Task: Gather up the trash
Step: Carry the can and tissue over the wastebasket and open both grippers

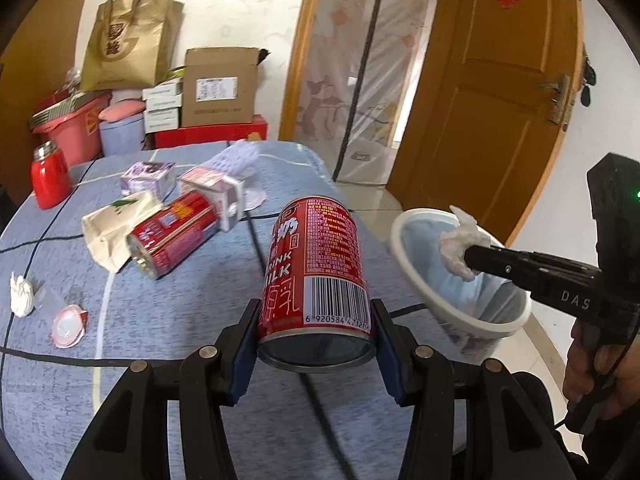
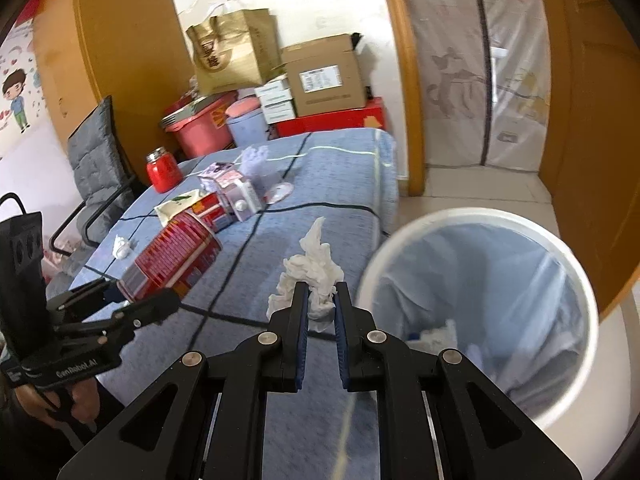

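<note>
A red milk can [image 1: 318,276] is clamped at its base between the blue pads of the left gripper [image 1: 316,344], lifted above the blue checked tablecloth [image 1: 160,320]; the far rim of the can is turned away and its top cannot be seen. A crumpled white tissue [image 2: 312,276] is pinched between the nearly closed fingers of the right gripper [image 2: 321,300], and in the left wrist view it hangs over the rim of the white waste bin [image 1: 404,248], which stands just beside the table edge. The bin is lined with a pale blue bag; its contents are blurred and only some whitish scraps can be made out, while its lower part is cut off by the fingers. On the cloth a second red can [image 1: 172,236] lies on its side, touching a cream pouch [image 1: 112,228] and a flattened carton [image 1: 216,196]. A small tissue wad [image 1: 21,295] and a peeled foil lid [image 1: 69,326] lie near the left edge. A red jar [image 1: 50,178] stands at the far corner.
</note>
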`<move>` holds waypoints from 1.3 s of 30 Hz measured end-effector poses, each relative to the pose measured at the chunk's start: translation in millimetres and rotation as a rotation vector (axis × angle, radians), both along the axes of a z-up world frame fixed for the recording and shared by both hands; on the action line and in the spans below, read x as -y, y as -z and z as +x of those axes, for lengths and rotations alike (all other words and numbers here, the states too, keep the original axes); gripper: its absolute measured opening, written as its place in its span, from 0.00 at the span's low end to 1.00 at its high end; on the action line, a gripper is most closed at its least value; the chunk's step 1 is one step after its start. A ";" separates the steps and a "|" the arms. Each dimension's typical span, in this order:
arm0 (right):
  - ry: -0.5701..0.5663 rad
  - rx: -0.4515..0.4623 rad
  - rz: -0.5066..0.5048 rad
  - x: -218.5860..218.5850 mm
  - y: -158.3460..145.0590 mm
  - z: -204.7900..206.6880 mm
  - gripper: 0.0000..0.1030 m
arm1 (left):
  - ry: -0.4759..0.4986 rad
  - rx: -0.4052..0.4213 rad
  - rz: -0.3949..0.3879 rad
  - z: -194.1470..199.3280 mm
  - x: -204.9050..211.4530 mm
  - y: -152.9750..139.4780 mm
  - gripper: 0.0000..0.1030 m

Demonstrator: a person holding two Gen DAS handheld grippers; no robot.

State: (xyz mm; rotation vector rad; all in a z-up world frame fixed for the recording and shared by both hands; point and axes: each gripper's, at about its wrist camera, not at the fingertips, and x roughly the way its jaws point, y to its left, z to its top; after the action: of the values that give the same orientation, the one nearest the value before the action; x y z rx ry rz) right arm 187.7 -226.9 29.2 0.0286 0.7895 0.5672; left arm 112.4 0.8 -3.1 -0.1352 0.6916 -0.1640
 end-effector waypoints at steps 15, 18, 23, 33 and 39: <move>0.156 -0.018 0.008 74.5 1.3 -6.3 0.12 | 0.154 0.012 0.006 18.4 69.1 -10.9 0.51; 0.169 -0.025 0.009 80.7 3.7 -4.6 0.12 | 0.181 0.009 0.013 23.2 81.1 -9.4 0.50; 0.190 -0.041 0.011 92.1 10.6 -0.8 0.12 | 0.220 -0.004 0.019 33.2 99.1 -4.2 0.51; 0.221 -0.087 -0.001 106.9 27.8 9.9 0.13 | 0.294 -0.045 0.034 55.6 129.2 11.0 0.51; 0.231 -0.114 -0.014 111.0 36.9 13.3 0.13 | 0.330 -0.069 0.032 67.9 142.5 20.0 0.51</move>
State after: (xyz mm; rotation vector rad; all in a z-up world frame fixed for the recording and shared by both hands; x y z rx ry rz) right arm 201.1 -337.9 -7.6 0.1384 0.8878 0.3425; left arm 180.3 -141.7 -23.1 0.0050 0.7819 -0.4663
